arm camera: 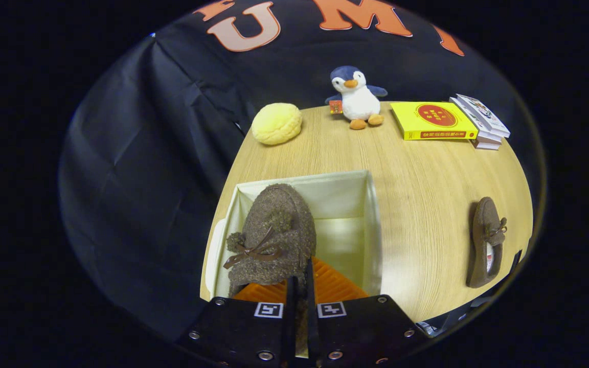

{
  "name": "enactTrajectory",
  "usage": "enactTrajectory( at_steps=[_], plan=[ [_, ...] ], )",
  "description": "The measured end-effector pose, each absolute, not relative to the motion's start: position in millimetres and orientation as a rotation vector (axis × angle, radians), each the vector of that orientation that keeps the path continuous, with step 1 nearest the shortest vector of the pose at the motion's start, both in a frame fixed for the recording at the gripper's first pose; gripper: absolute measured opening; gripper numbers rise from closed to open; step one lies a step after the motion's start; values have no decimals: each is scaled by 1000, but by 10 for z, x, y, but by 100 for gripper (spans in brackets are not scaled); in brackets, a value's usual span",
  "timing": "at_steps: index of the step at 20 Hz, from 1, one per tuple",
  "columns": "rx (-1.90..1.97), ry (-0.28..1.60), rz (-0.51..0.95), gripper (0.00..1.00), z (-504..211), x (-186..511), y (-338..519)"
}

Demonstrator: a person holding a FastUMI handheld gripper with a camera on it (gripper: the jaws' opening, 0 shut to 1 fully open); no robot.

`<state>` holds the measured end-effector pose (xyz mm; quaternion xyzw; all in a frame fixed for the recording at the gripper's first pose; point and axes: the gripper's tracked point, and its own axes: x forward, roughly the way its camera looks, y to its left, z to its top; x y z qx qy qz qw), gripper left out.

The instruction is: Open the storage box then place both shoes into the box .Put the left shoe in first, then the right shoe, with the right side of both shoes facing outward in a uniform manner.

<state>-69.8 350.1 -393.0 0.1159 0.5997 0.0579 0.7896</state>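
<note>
Brown fuzzy shoe (272,236) held over the open storage box (371,214), toe pointing away, bow and pompoms up, heel edge pinched between the near-closed fingers of the hand-held gripper (299,286). Thin grip, on what looks like only the collar at the heel, though hard to tell how deep the fingers bite. Risk: slipping or swinging on release, landing flat or twisted so the right side fails to face outward. Also crowding the box's middle, leaving too little room for the second shoe (486,243), lying on its side on the bench (427,168) well to the right of the box. Toe close to the box's left wall; snagging on the rim could tip the soft-sided box. Penguin toy (356,97), yellow bun-like cushion (276,123) and books (435,120) well beyond, out of harm.
</note>
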Motion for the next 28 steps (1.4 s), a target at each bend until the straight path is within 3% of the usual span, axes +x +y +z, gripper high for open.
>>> enactTrajectory(
  at_steps=[9, 14, 21, 25, 28],
  plan=[
    [205, 1499, 63, 10, -4578, -979, 3889],
    [192, 1581, 97, 18, -4734, -1129, 3958],
    [377, 1514, 239, 62, -4242, -1111, 3981],
    [416, 1405, 218, 75, -3926, -981, 3528],
    [489, 1314, 195, 80, -3698, -916, 3126]
  ],
)
